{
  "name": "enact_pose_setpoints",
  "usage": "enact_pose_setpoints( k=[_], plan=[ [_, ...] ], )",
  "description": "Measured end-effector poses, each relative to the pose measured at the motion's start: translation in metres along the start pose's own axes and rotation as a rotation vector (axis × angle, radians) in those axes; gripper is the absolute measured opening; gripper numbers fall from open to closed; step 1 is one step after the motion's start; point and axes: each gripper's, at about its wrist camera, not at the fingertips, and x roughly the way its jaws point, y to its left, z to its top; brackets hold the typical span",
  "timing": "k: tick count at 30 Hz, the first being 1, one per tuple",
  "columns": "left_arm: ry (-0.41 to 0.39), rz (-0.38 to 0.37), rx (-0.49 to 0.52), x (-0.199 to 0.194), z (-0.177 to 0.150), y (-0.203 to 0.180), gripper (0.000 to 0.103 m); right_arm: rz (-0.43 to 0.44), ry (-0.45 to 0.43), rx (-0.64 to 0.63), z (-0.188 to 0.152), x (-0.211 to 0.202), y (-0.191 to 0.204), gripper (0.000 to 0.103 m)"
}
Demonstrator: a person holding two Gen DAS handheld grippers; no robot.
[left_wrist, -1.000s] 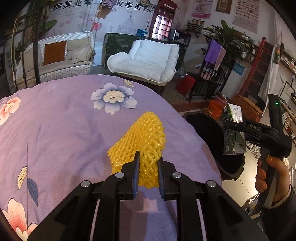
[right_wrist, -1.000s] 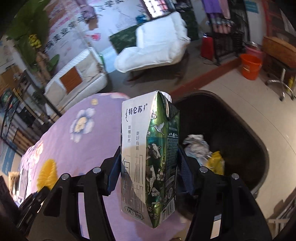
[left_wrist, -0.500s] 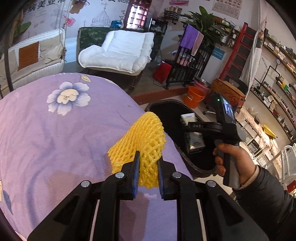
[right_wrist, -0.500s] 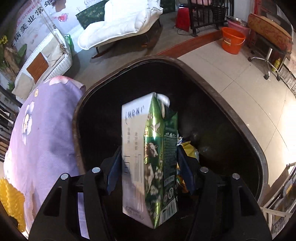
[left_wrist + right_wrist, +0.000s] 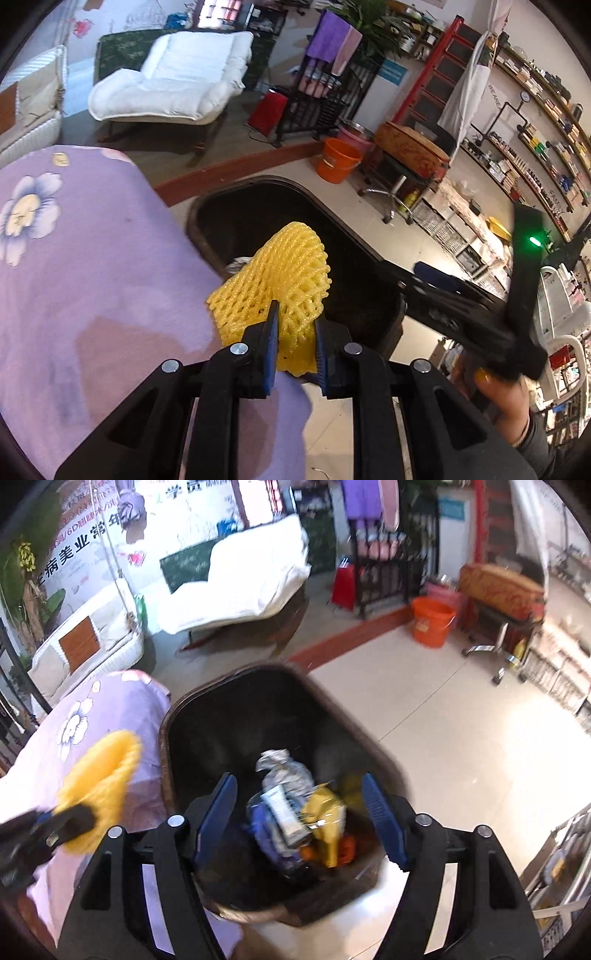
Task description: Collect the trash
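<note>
right wrist: right hand-held gripper (image 5: 299,805) tilted over bin (image 5: 221,701), jaws just spreading, empty.

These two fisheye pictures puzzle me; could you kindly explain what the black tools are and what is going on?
No robot here: a person holds a two-fingered gripper in each hand, with a camera on each looking along its jaws. In the left view, the left gripper is shut on a yellow foam net, at the edge of a table with a purple cloth. In the right view, the right gripper hangs over a black bin of trash; its jaws have just been opening and nothing is between them.
</note>
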Motion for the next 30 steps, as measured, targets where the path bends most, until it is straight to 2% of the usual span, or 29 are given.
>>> enact_pose_setpoints(
  k=[3, 9, 10, 15, 17, 21, 25, 28, 30],
  plan=[
    [0.035, -0.025, 0.017, 0.022, 0.006, -0.012, 0.018, -0.049, -0.049, -0.001, -0.005, -0.017, -0.012, 0.075],
    [0.102, -0.024, 0.065, 0.059, 0.012, -0.03, 0.018, -0.124, -0.091, -0.004, -0.016, -0.039, -0.032, 0.079],
    [0.105, -0.018, 0.069, 0.064, 0.013, -0.031, 0.021, -0.13, -0.097, 0.001, -0.018, -0.041, -0.036, 0.08],
    [0.102, 0.0, 0.108, 0.072, 0.008, -0.037, 0.048, -0.162, -0.102, 0.019, -0.021, -0.046, -0.05, 0.083],
    [0.075, 0.004, 0.129, 0.068, 0.007, -0.041, 0.067, -0.182, -0.117, 0.018, -0.021, -0.05, -0.052, 0.084],
    [0.017, 0.012, 0.159, 0.049, 0.001, -0.047, 0.077, -0.217, -0.158, 0.024, -0.02, -0.058, -0.054, 0.089],
    [-0.078, 0.061, 0.175, 0.014, -0.007, -0.046, 0.089, -0.212, -0.191, 0.03, -0.021, -0.064, -0.048, 0.093],
    [-0.183, 0.124, 0.151, -0.026, -0.021, -0.034, 0.096, -0.194, -0.228, 0.011, -0.021, -0.069, -0.033, 0.094],
    [-0.237, 0.192, 0.144, -0.05, -0.03, -0.027, 0.098, -0.173, -0.261, -0.01, -0.023, -0.074, -0.017, 0.095]
  ],
)
